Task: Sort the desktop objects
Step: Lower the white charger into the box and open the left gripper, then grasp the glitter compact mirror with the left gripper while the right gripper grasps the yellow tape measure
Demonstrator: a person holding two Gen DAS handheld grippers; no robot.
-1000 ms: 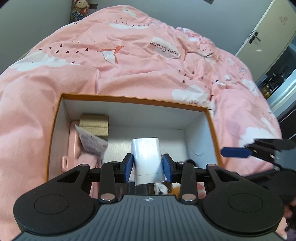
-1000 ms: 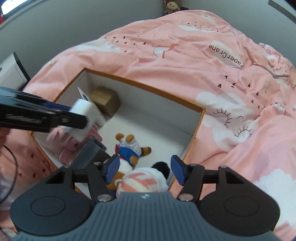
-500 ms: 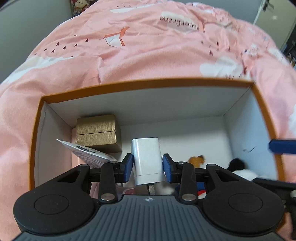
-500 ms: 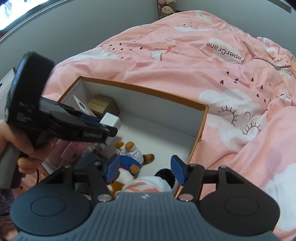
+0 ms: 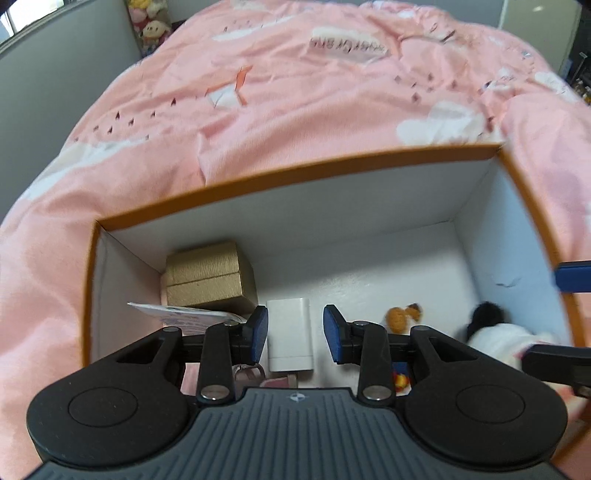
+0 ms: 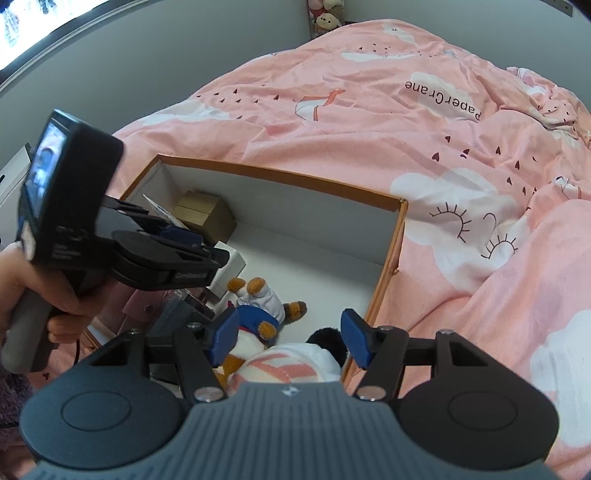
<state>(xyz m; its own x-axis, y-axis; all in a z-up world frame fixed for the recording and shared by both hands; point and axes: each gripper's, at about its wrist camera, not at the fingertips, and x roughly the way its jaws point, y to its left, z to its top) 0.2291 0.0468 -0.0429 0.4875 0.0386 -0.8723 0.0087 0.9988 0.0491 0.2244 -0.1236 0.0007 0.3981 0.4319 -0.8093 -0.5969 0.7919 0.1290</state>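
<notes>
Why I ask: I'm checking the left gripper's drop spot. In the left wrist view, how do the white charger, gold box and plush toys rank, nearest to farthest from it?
1. white charger: between the open jaws of the left gripper.
2. gold box: just beyond, on the left, in the carton's corner.
3. plush toys: far off, top left, past the duvet.

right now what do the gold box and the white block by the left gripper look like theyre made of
Gold box: probably card wrapped in textured metallic paper, with a dull, fine-grained sheen and a lid seam. White block: likely hard plastic, being smooth, slightly glossy and round-edged; it may be a charger. It sits between the left gripper's open pads.
</notes>
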